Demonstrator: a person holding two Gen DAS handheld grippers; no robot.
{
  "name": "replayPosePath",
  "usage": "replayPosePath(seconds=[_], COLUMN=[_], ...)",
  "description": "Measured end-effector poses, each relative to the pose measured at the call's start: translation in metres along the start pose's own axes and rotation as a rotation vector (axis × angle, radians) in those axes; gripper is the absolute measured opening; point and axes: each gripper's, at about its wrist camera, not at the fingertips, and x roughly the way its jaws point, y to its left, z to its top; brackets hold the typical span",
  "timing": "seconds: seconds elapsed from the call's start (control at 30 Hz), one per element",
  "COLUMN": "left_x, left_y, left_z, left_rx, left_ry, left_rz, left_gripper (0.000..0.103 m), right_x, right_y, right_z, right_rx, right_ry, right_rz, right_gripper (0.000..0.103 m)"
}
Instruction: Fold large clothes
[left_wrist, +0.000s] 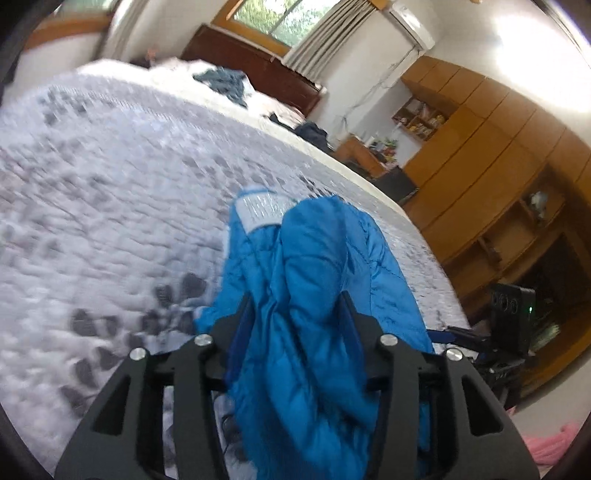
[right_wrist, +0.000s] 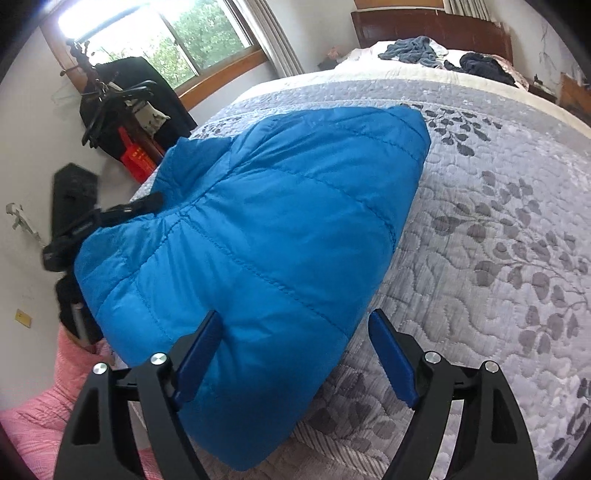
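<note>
While the left gripper (left_wrist: 295, 314) pinches bunched blue jacket (right_wrist: 258, 229) fabric mid-fold, the right gripper (right_wrist: 295, 354) gapes wide, gripping nothing, and likely must next clamp the near hem on the bed (right_wrist: 498, 240).

Left gripper (left_wrist: 295, 306): matte black angular frame w/ triangular cut-outs, four round silver screws, dark blue flat fingers (left_wrist: 240, 325). Right gripper (right_wrist: 295, 332): same black frame, silver screws, blue fingers (right_wrist: 393, 362). Pink knit sleeve (right_wrist: 40, 413) beside its frame.
</note>
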Motion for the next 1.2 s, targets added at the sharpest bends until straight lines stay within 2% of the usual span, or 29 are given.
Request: replayPosePath(seconds=[0.17, 0.27, 0.4, 0.53, 0.57, 0.67, 0.8, 0.97, 1.13, 1.2], left_x=[-0.042, -0.053, -0.048, -0.037, -0.034, -0.025, -0.027, -0.044, -0.035, -0.026], left_y=[-0.030, -0.056, -0.075, -0.072, -0.069, -0.064, -0.062, -0.065, -0.023, -0.007], left_z=[-0.009, -0.018, -0.026, -0.029, -0.029, -0.029, -0.030, -0.041, -0.064, -0.074], left_rx=[0.047, 0.098, 0.113, 0.073, 0.056, 0.027, 0.016, -0.002, -0.157, -0.188], left_ry=[-0.034, -0.021, 0.025, 0.078, 0.089, 0.121, 0.107, 0.091, 0.131, 0.141], left_rz=[-0.006, -0.014, -0.008, 0.008, 0.011, 0.015, 0.008, -0.026, -0.064, -0.076], left_gripper=[0.052, 0.058, 0.063, 0.063, 0.061, 0.041, 0.022, 0.016, 0.016, 0.018], right_x=[-0.004, -0.006, -0.008, -0.008, -0.008, -0.009, -0.009, -0.010, -0.003, 0.002], right_y=[0.005, 0.008, 0.010, 0.010, 0.010, 0.012, 0.010, 0.013, 0.014, 0.015], right_z=[-0.001, -0.001, -0.002, -0.003, -0.003, -0.004, -0.004, -0.005, -0.005, -0.005], right_rx=[-0.011, -0.025, -0.034, -0.037, -0.037, -0.045, -0.040, -0.051, -0.056, -0.056], right_ry=[-0.005, -0.010, -0.016, -0.018, -0.019, -0.026, -0.028, -0.024, -0.003, 0.012], right_rz=[-0.018, -0.033, -0.039, -0.039, -0.040, -0.045, -0.040, -0.027, -0.003, 0.009], right_gripper=[0.081, 0.081, 0.081, 0.081, 0.081, 0.081, 0.081, 0.081, 0.083, 0.083])
